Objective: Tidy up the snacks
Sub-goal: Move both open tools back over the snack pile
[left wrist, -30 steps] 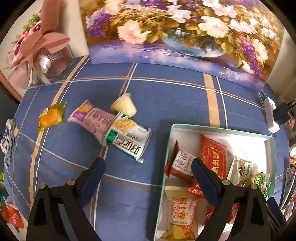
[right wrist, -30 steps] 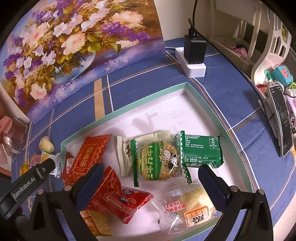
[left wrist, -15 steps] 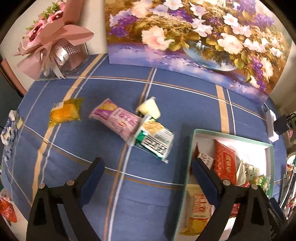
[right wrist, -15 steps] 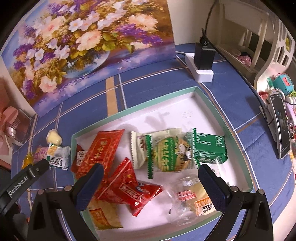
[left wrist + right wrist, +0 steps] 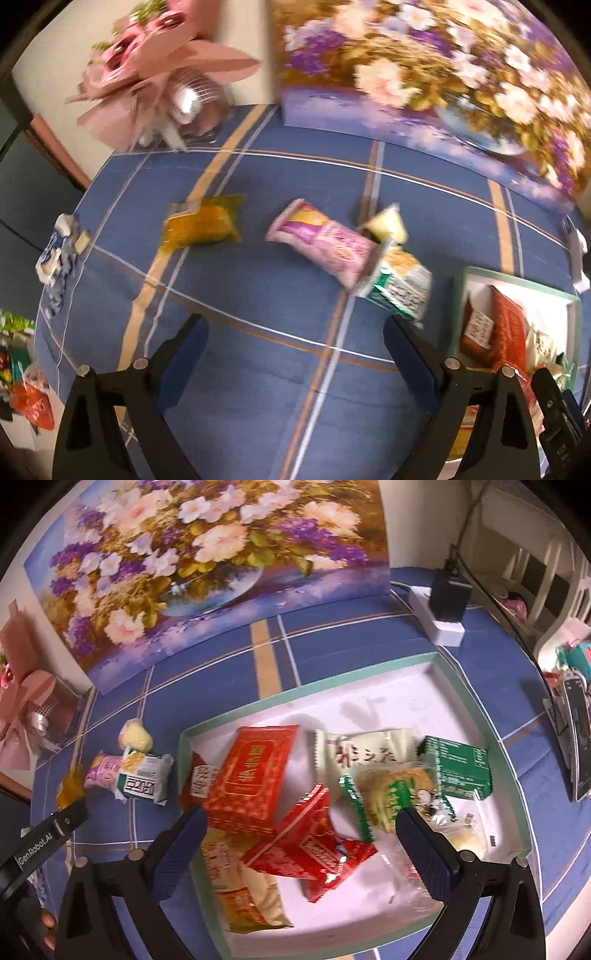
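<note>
On the blue checked cloth lie loose snacks: a yellow packet point(image 5: 202, 223), a pink packet point(image 5: 325, 245), a pale jelly cup point(image 5: 386, 225) and a green-and-white packet point(image 5: 400, 286). My left gripper point(image 5: 295, 339) hovers open above bare cloth in front of them, nothing between its fingers. The green-rimmed white box point(image 5: 515, 775) holds several packets, among them a red one point(image 5: 255, 775) and a green one point(image 5: 461, 766). My right gripper point(image 5: 301, 834) stands open over the box, empty. The box's corner point(image 5: 465, 275) shows at the right of the left wrist view.
A flower painting point(image 5: 207, 561) leans at the back. A pink bouquet point(image 5: 162, 74) stands at the back left. A white power strip with a black charger point(image 5: 445, 605) lies behind the box. A phone point(image 5: 578, 738) and clutter sit at the right table edge; more packets point(image 5: 29, 402) at the left edge.
The left gripper has moved left, away from the box and toward the loose snacks; the scene has slid right in its view. The right gripper also drifted left over the box. Both stayed open.
</note>
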Demonstrator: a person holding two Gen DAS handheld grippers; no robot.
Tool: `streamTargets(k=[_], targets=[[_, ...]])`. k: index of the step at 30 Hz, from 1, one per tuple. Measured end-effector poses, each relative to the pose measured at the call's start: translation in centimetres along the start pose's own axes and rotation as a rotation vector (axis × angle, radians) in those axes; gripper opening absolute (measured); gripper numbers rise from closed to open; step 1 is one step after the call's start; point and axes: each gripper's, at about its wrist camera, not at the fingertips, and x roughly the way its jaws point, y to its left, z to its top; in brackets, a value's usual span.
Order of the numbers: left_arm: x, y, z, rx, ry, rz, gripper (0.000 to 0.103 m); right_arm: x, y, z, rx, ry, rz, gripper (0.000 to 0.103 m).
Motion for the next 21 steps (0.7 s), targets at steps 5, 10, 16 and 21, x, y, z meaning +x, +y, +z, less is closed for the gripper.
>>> streamTargets(k=[5,10,16,21], targets=[[0.1,2.9,0.3,-0.058,-0.001,0.039,0.096,-0.2,2.1,-0.2,-0.041,-0.013,0.0,0.103],[0.2,5.6,0.4,-0.115,0.0,0.044,0.096,0.1,3.8,-0.5,-0.056,-0.01,0.008,0.103],[0.5,7.7,0.4,-0.149,0.0,0.078,0.096,0.3,5.5,-1.1,-0.051,-0.005,0.051,0.103],[0.9,9.6,0.9,-0.176,0.007,0.059,0.096,0.4,6.7,-1.2,-0.057,-0.012,0.078,0.103]])
